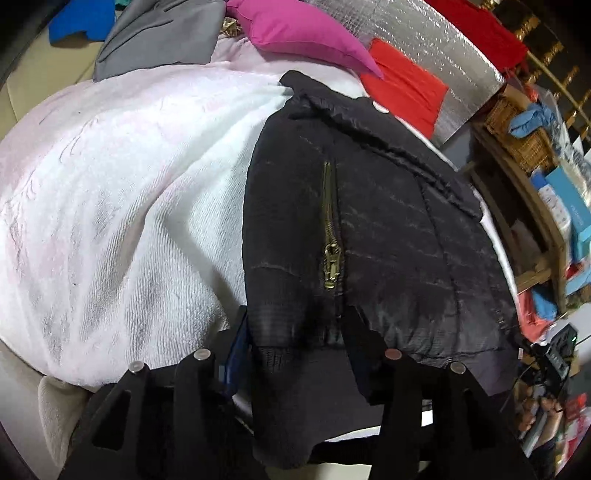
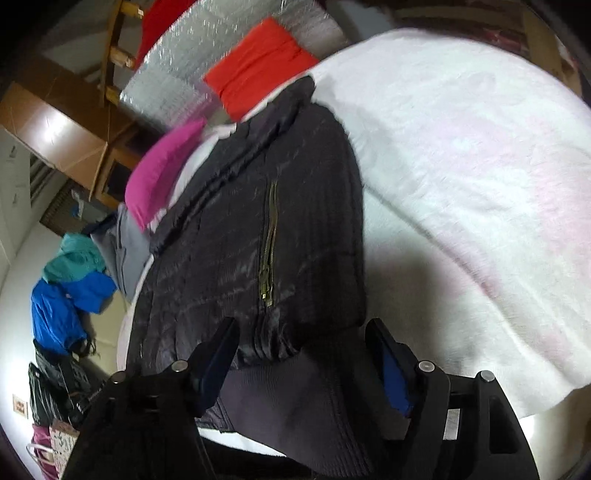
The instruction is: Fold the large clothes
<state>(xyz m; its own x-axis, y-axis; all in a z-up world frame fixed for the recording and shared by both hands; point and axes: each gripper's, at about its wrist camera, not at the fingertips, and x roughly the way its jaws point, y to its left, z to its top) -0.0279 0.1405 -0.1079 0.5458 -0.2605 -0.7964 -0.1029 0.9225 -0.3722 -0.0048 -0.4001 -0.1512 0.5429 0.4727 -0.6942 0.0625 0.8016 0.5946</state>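
Note:
A black quilted jacket (image 1: pixel 369 229) with a brass zipper (image 1: pixel 330 236) lies folded on a white fleece blanket (image 1: pixel 129 192). My left gripper (image 1: pixel 295 325) has its jaws spread around the jacket's ribbed hem (image 1: pixel 295 387); the cloth lies between the fingers, and grip is not clear. In the right wrist view the same jacket (image 2: pixel 258 229) lies ahead, zipper (image 2: pixel 269 236) up. My right gripper (image 2: pixel 301 339) is open wide, its fingers on either side of the ribbed hem (image 2: pixel 288 398), which bunches between them.
A magenta garment (image 1: pixel 295 33), a grey garment (image 1: pixel 162 40) and a red-orange garment (image 1: pixel 406 88) lie at the far edge, by a silver foil sheet (image 1: pixel 443 48). Wooden shelving (image 1: pixel 535 192) stands at right. Blue and teal clothes (image 2: pixel 66 288) lie on the floor.

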